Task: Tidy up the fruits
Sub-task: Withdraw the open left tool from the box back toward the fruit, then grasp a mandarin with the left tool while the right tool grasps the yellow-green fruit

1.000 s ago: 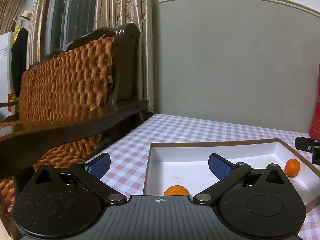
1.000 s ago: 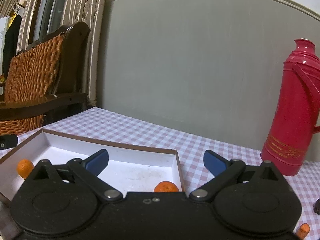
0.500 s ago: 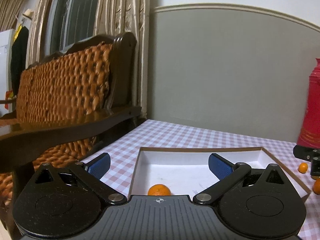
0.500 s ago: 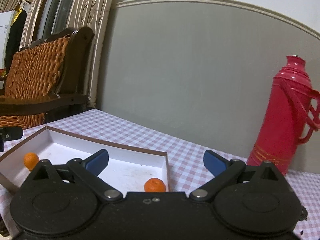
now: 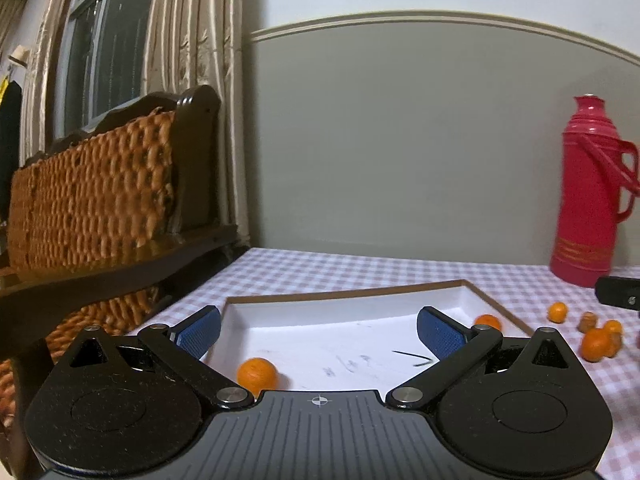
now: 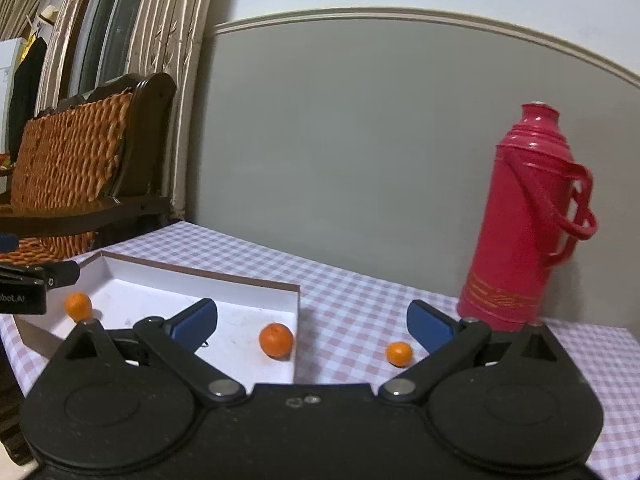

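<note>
Left wrist view: the left hand-held gripper hangs spread and empty over the white tray, which holds two tangerines; several loose fruits wait on the worktop to the right.

Right wrist view: the right hand-held gripper, also spread and empty, faces a stray tangerine beside the tray. Judged barely begun.

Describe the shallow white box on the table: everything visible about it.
The box is a shallow open tray, looking like cardboard, with a white inside and a thin brown rim, no lid in sight. It lies flat on the pink checked tablecloth. Its floor shows dark scuffs and marks. Two small oranges lie inside: one by the wall nearest the red thermos, another at the opposite side. Neither gripper touches it.
</note>
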